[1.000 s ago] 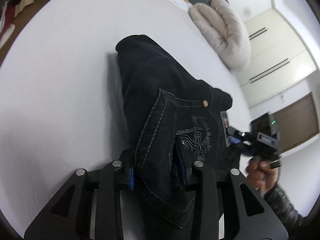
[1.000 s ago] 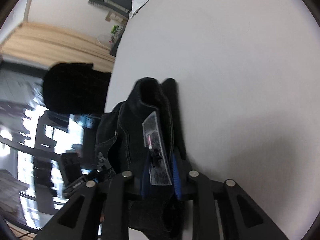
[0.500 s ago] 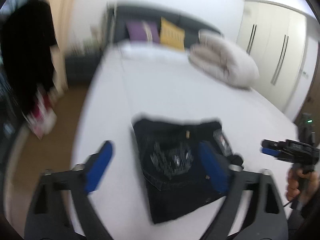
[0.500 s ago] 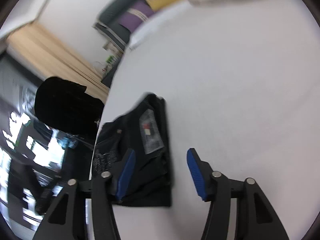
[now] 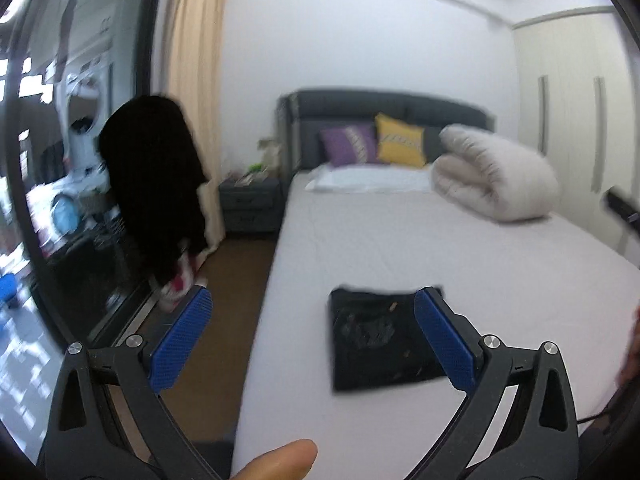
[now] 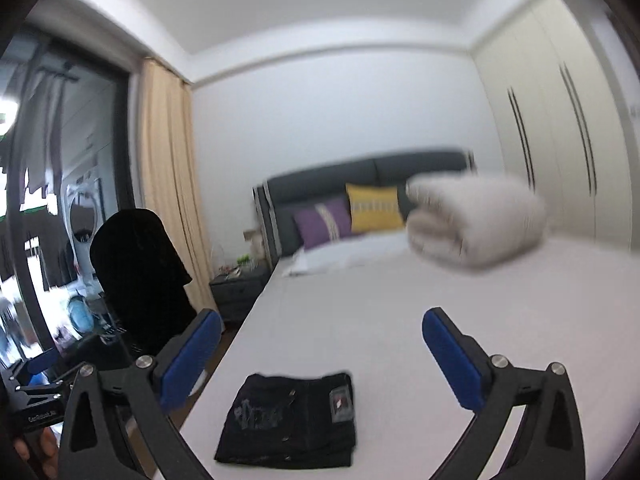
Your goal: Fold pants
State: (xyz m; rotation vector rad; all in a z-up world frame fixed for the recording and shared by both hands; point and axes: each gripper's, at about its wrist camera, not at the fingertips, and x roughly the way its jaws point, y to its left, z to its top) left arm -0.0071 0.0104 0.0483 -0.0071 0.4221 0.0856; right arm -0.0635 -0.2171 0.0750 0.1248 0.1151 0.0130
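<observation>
Dark folded pants (image 5: 376, 344) lie flat as a compact rectangle near the foot corner of the white bed (image 5: 400, 240). My left gripper (image 5: 313, 294) hangs well above and back from them, open, with nothing between its blue pads. In the right wrist view the pants (image 6: 292, 420) show an embroidered pocket and a small label. My right gripper (image 6: 323, 316) is also raised clear of them, its jaws opening and holding nothing. A fingertip (image 5: 280, 460) of the person shows at the bottom edge.
A rolled white duvet (image 5: 492, 176) and purple and yellow pillows (image 5: 376, 144) sit at the head of the bed. A nightstand (image 5: 248, 200), a dark garment draped over a chair (image 5: 156, 184) and a glass door stand left. Wardrobes (image 5: 572, 120) line the right wall.
Both grippers let go of the pants, opened wide and rose up and back from the bed. The folded pants now lie alone on the sheet.
</observation>
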